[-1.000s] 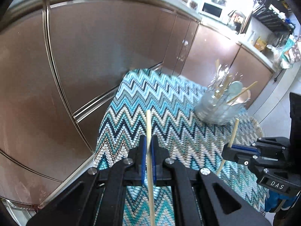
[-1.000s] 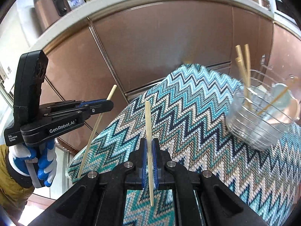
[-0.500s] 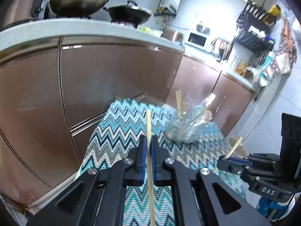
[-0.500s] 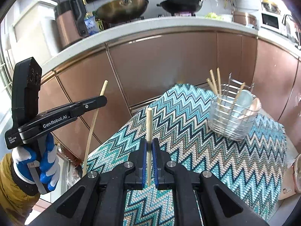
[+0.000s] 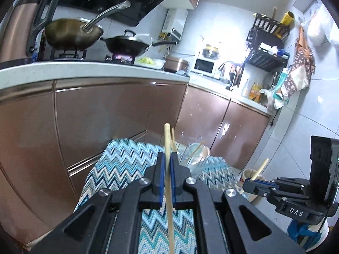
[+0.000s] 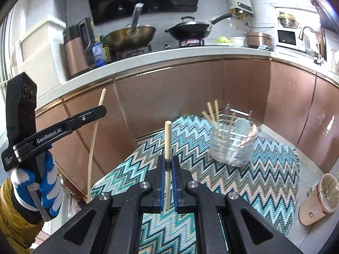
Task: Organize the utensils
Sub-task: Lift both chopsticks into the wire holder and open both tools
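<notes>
Two slender wooden chopsticks (image 6: pixel 167 146), gripper-pinched; zigzag woven cloth (image 6: pixel 264 169); seemingly wire-sided holder (image 6: pixel 233 141)

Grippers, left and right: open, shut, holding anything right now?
Left gripper: shut on a wooden chopstick.
Right gripper: shut on a second chopstick.

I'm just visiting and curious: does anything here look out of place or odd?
Nothing is spilled or broken. One oddity: the wire utensil basket with its wooden chopsticks leaning loosely at different angles sits on a zigzag-patterned teal cloth, below the countertop. Each gripper, left gripper and right gripper, holds one wooden chopstick.
</notes>
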The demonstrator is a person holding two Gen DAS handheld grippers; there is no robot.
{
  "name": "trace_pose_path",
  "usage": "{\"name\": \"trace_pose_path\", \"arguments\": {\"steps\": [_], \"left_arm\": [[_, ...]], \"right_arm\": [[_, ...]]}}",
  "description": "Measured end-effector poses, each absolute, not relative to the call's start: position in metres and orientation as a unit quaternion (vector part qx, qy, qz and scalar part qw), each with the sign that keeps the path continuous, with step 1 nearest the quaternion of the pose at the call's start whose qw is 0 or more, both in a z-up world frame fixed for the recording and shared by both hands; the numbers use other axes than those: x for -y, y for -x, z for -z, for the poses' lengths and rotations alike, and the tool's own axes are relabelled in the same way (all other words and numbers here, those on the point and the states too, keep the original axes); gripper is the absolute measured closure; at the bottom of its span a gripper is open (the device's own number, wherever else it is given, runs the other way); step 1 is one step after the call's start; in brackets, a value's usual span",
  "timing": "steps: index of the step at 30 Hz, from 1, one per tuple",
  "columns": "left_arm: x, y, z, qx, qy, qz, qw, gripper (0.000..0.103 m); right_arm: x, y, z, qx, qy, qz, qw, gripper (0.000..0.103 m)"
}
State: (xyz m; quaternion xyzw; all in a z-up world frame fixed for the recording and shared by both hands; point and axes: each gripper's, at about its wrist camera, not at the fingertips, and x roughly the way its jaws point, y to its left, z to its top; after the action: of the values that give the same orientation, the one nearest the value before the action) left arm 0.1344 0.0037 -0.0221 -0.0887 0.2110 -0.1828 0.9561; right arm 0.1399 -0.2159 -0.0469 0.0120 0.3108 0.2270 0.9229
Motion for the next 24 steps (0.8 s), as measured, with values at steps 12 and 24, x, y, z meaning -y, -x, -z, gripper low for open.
{"name": "trace_pose_path", "arguments": {"steps": [12,24], "left_arm": [[0.036,-0.211,0.006,-0.184,0.123,0.196,0.955,0.098],[0.083,-0.293,-0.013,-0.099,0.153,0.168,0.969,0.099]], "right_arm": [[0.264,-0.190,0.019,-0.254,-0.046,-0.213,0.942,0.097],[0.287,-0.264,0.001,-0.200,-0.049,-0.211,0.956,0.097]]}}
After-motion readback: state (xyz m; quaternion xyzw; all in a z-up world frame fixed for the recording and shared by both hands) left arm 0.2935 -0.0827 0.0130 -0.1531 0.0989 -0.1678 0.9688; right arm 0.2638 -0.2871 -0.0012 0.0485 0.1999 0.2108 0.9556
